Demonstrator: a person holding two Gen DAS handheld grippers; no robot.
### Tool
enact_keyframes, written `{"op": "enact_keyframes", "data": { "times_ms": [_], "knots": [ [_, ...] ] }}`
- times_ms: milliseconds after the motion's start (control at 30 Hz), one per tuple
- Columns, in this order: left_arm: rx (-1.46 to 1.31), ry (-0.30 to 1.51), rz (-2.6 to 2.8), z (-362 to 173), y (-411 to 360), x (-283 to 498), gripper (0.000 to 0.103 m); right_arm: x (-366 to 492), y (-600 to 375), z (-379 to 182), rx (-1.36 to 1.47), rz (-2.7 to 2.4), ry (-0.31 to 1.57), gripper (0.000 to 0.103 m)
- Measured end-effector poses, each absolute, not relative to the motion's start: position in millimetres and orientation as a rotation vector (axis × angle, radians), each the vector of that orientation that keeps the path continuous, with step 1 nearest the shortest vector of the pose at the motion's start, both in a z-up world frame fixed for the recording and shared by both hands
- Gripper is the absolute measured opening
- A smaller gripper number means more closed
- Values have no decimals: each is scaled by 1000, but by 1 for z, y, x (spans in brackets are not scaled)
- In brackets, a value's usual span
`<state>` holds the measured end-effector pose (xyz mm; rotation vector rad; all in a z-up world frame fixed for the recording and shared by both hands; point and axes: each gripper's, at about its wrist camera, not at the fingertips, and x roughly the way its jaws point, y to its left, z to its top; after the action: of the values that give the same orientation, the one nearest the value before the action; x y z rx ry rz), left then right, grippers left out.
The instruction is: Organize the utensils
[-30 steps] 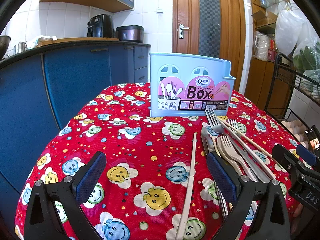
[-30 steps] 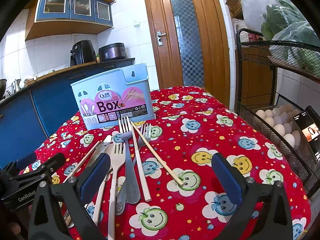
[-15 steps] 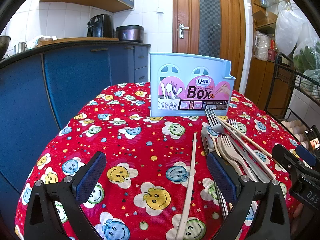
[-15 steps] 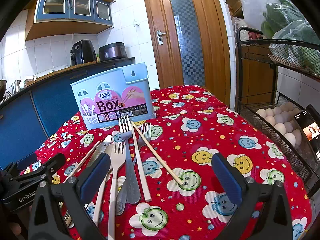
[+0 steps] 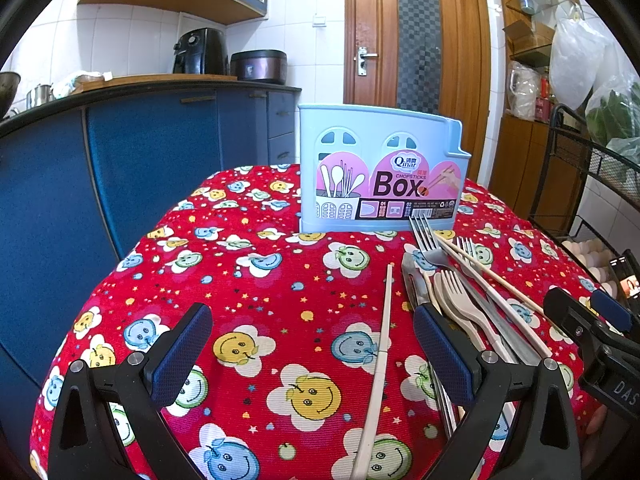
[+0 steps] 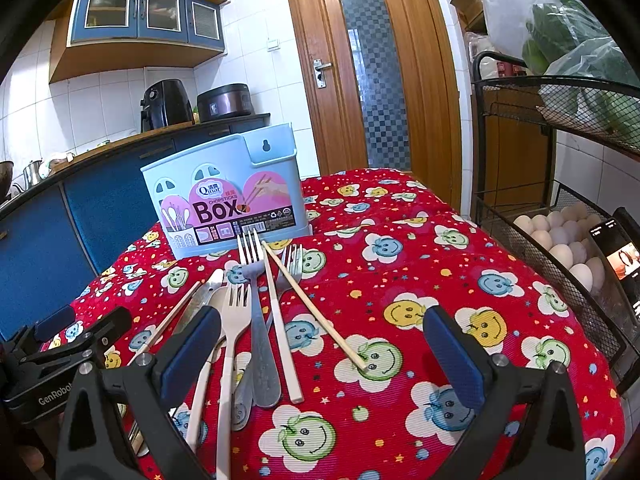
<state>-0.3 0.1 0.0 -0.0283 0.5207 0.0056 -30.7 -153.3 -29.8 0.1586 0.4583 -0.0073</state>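
On the table's smiley-print red cloth [image 5: 248, 280] the utensils lie in a loose heap just ahead of both tools. The left gripper [image 5: 312, 356] is spread wide and holds nothing; a cream chopstick [image 5: 378, 364] runs up between its fingers, nearer the right one, while the rest of the heap lies beyond that finger. The right gripper [image 6: 320, 356] is likewise spread and empty — a wooden chopstick [image 6: 316, 312] ends between its fingers, and its left finger overlaps the cream fork [image 6: 232, 340] and the handles beside it. Behind the heap stands the pale blue chopsticks box [image 6: 228, 196], upright, the steel fork [image 6: 258, 316] pointing its tines almost to its base. Only the right view shows the hanging hole in the box's back wall, and eggs [image 6: 560, 236] in a wire rack — the left barely catches them. How many pieces lie under the forks is hard to tell.
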Motion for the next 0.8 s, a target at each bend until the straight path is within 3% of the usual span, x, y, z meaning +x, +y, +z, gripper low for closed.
{"op": "enact_keyframes", "data": {
  "times_ms": [800],
  "knots": [
    [-29,522,6,0,0,0,100,-32,-155,-29,164,-5,463,103]
  ]
}}
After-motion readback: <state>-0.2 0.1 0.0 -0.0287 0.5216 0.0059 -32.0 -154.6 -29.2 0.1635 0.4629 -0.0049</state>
